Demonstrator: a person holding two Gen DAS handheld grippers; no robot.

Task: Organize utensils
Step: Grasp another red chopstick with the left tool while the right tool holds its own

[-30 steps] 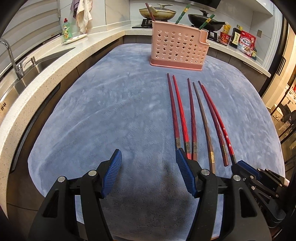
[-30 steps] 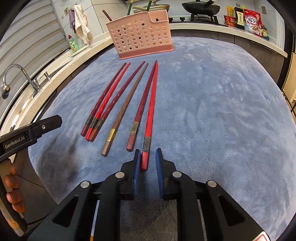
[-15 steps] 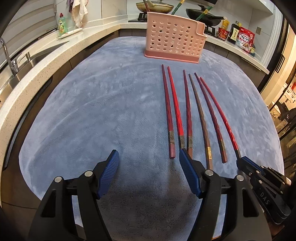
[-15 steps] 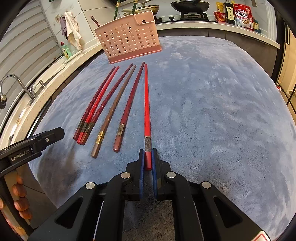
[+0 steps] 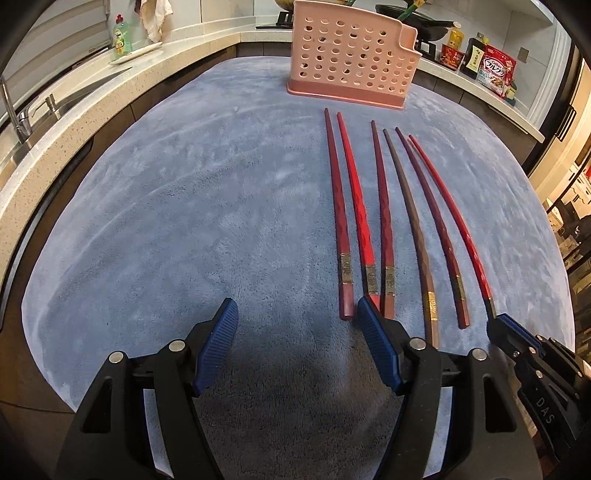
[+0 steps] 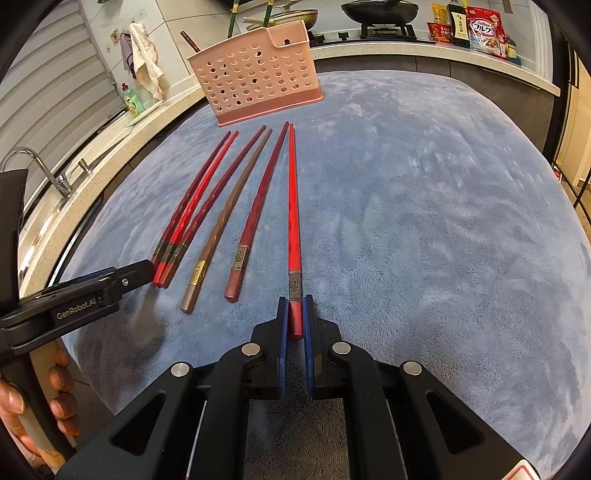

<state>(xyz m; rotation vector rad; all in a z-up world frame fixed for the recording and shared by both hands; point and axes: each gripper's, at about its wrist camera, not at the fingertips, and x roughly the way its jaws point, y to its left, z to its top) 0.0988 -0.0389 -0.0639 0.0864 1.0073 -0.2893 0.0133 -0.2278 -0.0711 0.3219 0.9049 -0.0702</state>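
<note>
Several red and brown chopsticks lie side by side on a blue-grey cloth (image 5: 184, 221), tips toward a pink perforated utensil basket (image 5: 351, 59) that also shows in the right wrist view (image 6: 258, 85). My right gripper (image 6: 295, 314) is shut on the thick end of the rightmost bright red chopstick (image 6: 293, 206); the same chopstick shows in the left wrist view (image 5: 454, 221). My left gripper (image 5: 295, 321) is open and empty, just left of the near ends of the leftmost chopsticks (image 5: 341, 229). A brown chopstick (image 6: 221, 229) lies mid-row.
A sink with a tap (image 6: 40, 166) sits along the left counter, with a green soap bottle (image 5: 122, 37). A stove with pans (image 6: 380, 11) and food packets (image 6: 484, 26) stands behind the basket. The cloth's near edge is close below both grippers.
My right gripper closed on the end of the rightmost red chopstick and swung it apart from the others. My left gripper stayed open and drew slightly closer to the leftmost chopsticks.
</note>
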